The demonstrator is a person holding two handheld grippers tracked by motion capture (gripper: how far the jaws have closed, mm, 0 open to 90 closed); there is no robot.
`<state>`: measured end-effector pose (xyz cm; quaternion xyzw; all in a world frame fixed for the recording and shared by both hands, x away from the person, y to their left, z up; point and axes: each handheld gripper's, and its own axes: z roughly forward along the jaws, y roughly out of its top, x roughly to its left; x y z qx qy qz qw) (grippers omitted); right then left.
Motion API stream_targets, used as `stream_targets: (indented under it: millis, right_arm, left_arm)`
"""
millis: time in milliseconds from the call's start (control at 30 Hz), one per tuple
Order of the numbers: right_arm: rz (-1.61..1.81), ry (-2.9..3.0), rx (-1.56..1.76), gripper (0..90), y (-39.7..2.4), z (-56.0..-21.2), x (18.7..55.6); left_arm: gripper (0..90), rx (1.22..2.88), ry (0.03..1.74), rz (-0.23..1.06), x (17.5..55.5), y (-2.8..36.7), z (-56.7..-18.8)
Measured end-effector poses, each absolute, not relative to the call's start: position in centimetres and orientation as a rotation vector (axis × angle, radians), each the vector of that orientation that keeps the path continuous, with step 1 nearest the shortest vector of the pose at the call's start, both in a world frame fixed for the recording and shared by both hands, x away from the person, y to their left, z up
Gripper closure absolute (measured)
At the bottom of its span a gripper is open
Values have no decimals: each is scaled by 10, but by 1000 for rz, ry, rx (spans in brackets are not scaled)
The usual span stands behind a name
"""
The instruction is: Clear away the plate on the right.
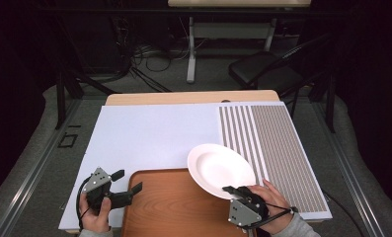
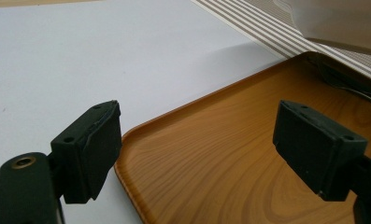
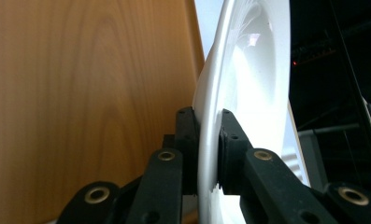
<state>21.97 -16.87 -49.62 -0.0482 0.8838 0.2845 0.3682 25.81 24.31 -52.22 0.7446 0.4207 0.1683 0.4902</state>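
High view: a wooden table [image 1: 134,98] stands in a dim room, most of its top covered by a white sheet [image 1: 149,133] that runs nearly to the far edge, where a strip of pale wood is left bare. On the sheet's right part lies a mat of fine grey and white stripes [image 1: 282,148], wider bands at its left side and close lines across the rest. At the near edge a wood-grain tray [image 1: 169,207] with rounded corners rests on the sheet. The right gripper [image 1: 231,189], held in the person's right hand [image 1: 272,205], is clamped on the near rim of a white plate [image 1: 218,168], which hangs tilted over the tray's far right corner and the edge of the striped mat. In the right gripper view the two black jaws pinch the thin rim from both sides, the plate edge-on against the tray's grain. The left gripper [image 1: 127,181], in the left hand [image 1: 96,215], sits at the tray's left edge with its jaws spread wide and nothing between them; the left gripper view shows the tray's corner in the gap. Grey carpet [image 1: 35,163] surrounds the table. Beyond it are a dark folding chair [image 1: 262,69], loose cables [image 1: 154,61] on the floor, and the legs of another desk [image 1: 191,49] against black surroundings.
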Motion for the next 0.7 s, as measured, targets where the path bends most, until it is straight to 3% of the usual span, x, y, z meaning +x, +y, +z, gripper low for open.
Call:
stream_targets:
  millis: [700]
  right_arm:
    - [800, 2289, -306, 808, -132, -501, 196]
  left_arm:
    - [160, 1803, 1026, 410, 259, 243, -522]
